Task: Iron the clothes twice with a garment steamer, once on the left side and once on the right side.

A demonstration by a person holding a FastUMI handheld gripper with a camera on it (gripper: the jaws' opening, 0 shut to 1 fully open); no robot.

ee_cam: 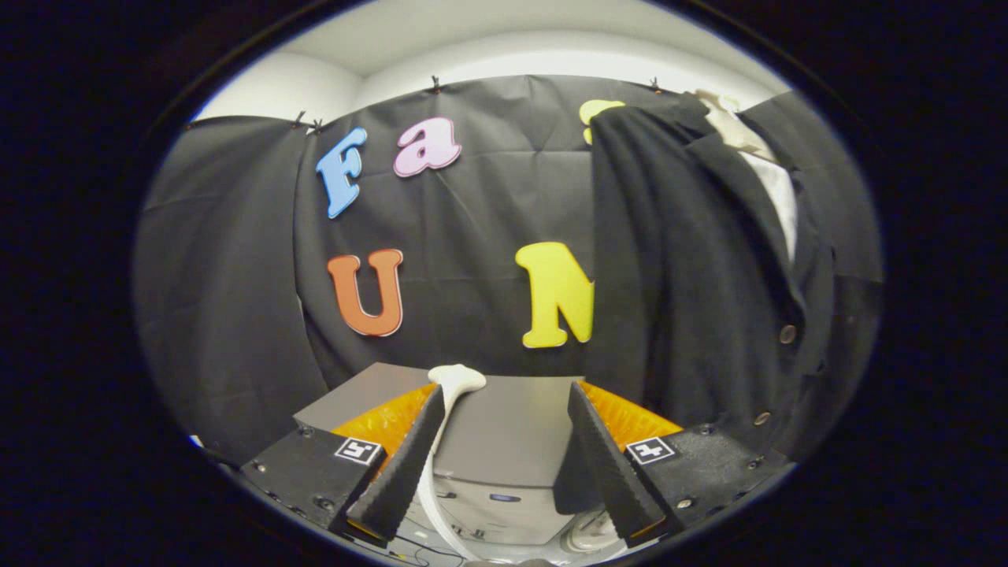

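No readable text — only coded marker squares (358, 450) on the tongs (504, 449)

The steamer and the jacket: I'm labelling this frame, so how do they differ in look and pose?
The steamer head is white, small and smooth, rising on its curved neck just beyond the open gripper, behind one finger. The jacket is black, large and soft, hanging upright with buttons down its front, off to the side past the other finger. Neither is touched by the fingers.

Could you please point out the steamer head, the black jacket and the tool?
steamer head (457, 378), gripper view, its white top.
black jacket (677, 260), gripper view, front panel.
tool (502, 472), gripper view, open gap between its fingers.
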